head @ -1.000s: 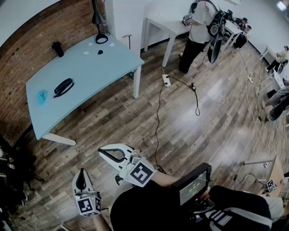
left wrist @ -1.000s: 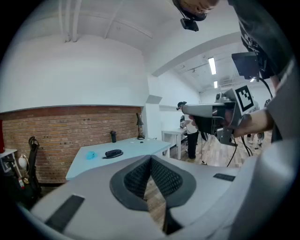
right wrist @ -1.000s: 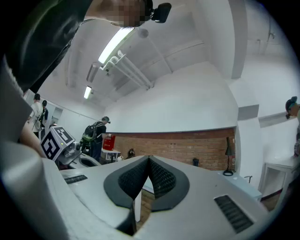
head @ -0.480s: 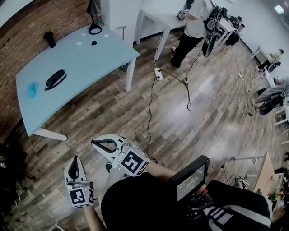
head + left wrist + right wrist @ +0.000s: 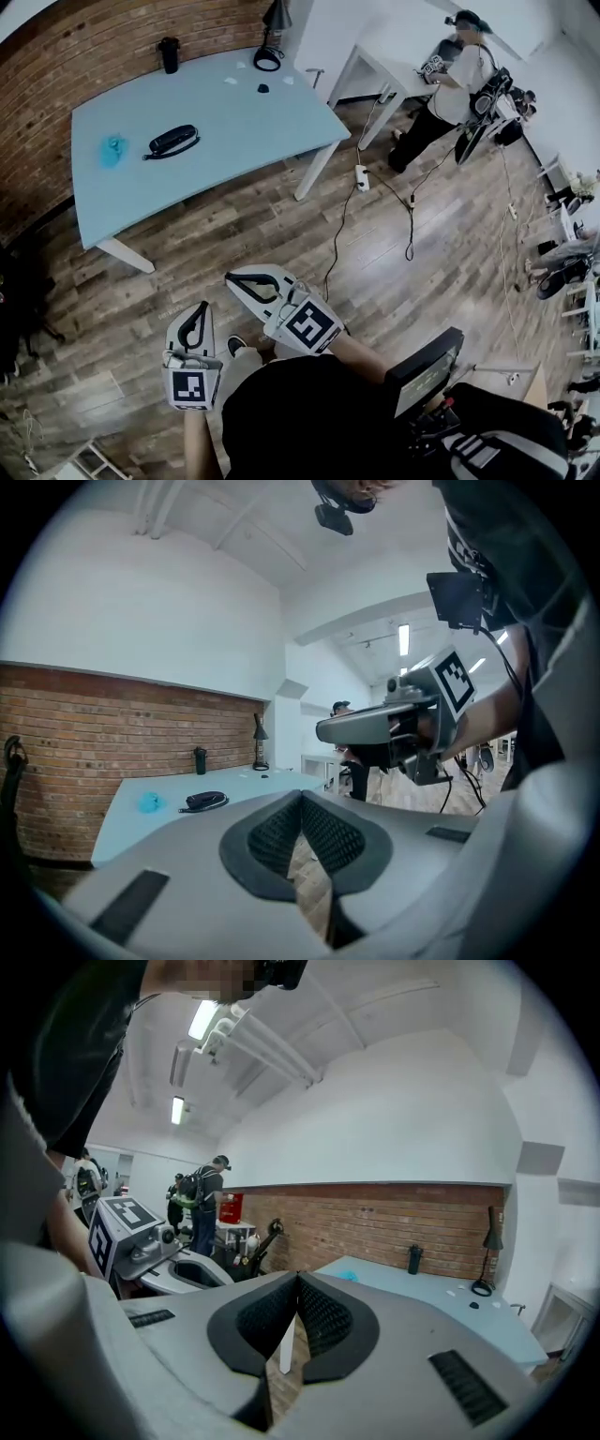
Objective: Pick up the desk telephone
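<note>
Well ahead of the left tongs (image 5: pixel 202 306) and right tongs (image 5: pixel 229 277) stands a pale blue worktop (image 5: pixel 244 127) against a brick wall (image 5: pixel 84 52). Far beyond the tongs it carries a dark bottle (image 5: pixel 169 53), a black lamp (image 5: pixel 276 17) and a crumpled blue thing (image 5: pixel 113 150). Right of the right tongs, a black cable (image 5: pixel 337 234) crosses the wooden floor (image 5: pixel 450 244) to a white power strip (image 5: pixel 362 178). Farther off, a person (image 5: pixel 450 89) stands at a white table (image 5: pixel 394 56).

— We see a smooth, matt pale-blue bench (image 5: pixel 234 122) and a black, faintly glossy plastic desk telephone (image 5: pixel 172 141).
— We also see a grainy wood-plank floor (image 5: pixel 450 234), a rough brick wall (image 5: pixel 84 47), and the matt grey plastic left gripper (image 5: pixel 300 803) with ribbed black pads (image 5: pixel 272 841).
</note>
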